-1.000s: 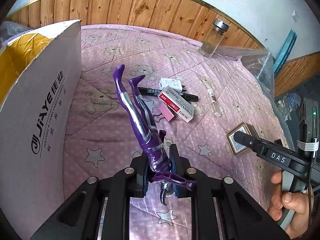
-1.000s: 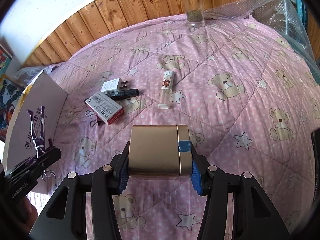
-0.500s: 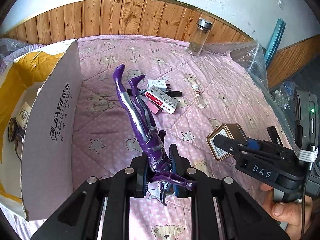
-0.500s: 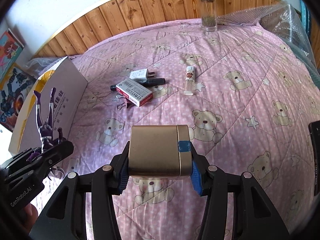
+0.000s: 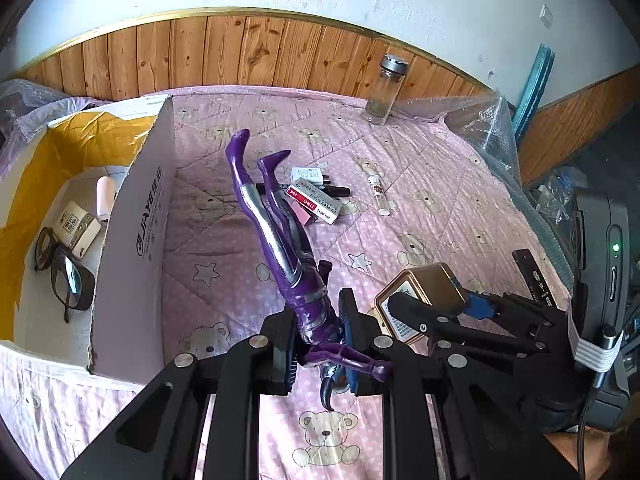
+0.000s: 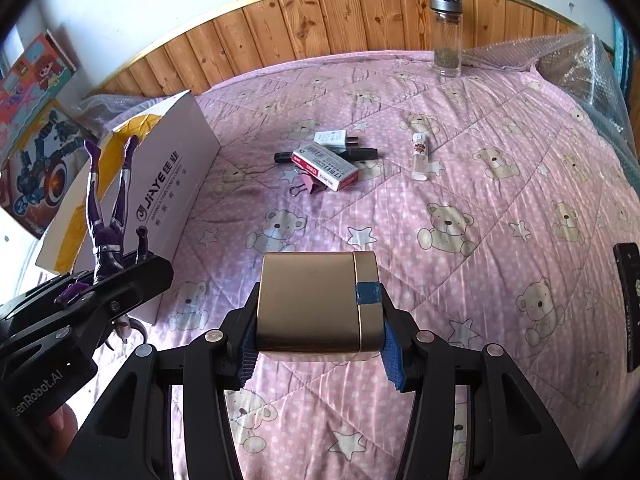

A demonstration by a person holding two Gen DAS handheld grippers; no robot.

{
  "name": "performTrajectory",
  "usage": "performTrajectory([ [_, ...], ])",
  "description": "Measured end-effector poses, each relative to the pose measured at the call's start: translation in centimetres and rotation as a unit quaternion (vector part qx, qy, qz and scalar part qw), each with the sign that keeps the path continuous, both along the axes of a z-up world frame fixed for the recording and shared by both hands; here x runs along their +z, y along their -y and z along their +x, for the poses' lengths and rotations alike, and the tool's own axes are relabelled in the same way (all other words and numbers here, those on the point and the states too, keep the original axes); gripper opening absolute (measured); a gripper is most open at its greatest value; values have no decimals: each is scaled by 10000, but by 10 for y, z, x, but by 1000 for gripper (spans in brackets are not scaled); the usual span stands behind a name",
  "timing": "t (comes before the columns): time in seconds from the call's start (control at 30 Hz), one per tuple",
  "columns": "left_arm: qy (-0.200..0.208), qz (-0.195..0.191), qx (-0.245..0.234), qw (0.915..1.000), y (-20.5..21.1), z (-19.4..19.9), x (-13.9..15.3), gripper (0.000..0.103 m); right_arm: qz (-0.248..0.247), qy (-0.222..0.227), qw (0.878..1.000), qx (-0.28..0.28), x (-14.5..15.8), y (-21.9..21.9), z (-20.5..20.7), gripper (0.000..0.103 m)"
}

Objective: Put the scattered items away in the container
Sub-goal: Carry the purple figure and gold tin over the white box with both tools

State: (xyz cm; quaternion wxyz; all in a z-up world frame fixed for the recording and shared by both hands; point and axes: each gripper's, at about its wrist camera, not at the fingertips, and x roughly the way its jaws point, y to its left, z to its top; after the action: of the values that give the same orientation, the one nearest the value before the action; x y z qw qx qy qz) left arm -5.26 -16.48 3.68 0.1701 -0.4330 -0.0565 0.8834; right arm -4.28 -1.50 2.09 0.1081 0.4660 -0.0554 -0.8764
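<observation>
Left wrist view: left gripper (image 5: 316, 336) is clamped on the purple figure (image 5: 276, 236) at its torso, legs up toward 11 o'clock, raised off the quilt (image 5: 420, 208), likely for carrying to the cardboard box (image 5: 132, 240) at 9 o'clock. Right gripper (image 6: 316, 340) is squeezed on a gold tin (image 6: 312, 300) with blue tape, held flat, lifted; box at its 10 o'clock.

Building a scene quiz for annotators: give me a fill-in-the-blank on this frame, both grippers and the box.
1. The left gripper is shut on a ____ toy figure held legs-up.
2. The right gripper is shut on a ____-coloured tin.
3. A pair of ____ already lies inside the cardboard box.
4. The pink binder clip lies on the quilt beside the ____ box.

Missing: purple; gold; glasses; staples
</observation>
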Motion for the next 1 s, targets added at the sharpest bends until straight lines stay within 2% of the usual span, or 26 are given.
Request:
performTrajectory([
  [0.67, -452, 433, 115, 9980, 37, 43, 48, 19, 56, -475, 9976, 504, 50, 56, 39, 53],
  [1.0, -663, 670, 358, 9949, 74, 53, 72, 19, 112, -736, 9933, 881, 78, 94, 45, 53],
])
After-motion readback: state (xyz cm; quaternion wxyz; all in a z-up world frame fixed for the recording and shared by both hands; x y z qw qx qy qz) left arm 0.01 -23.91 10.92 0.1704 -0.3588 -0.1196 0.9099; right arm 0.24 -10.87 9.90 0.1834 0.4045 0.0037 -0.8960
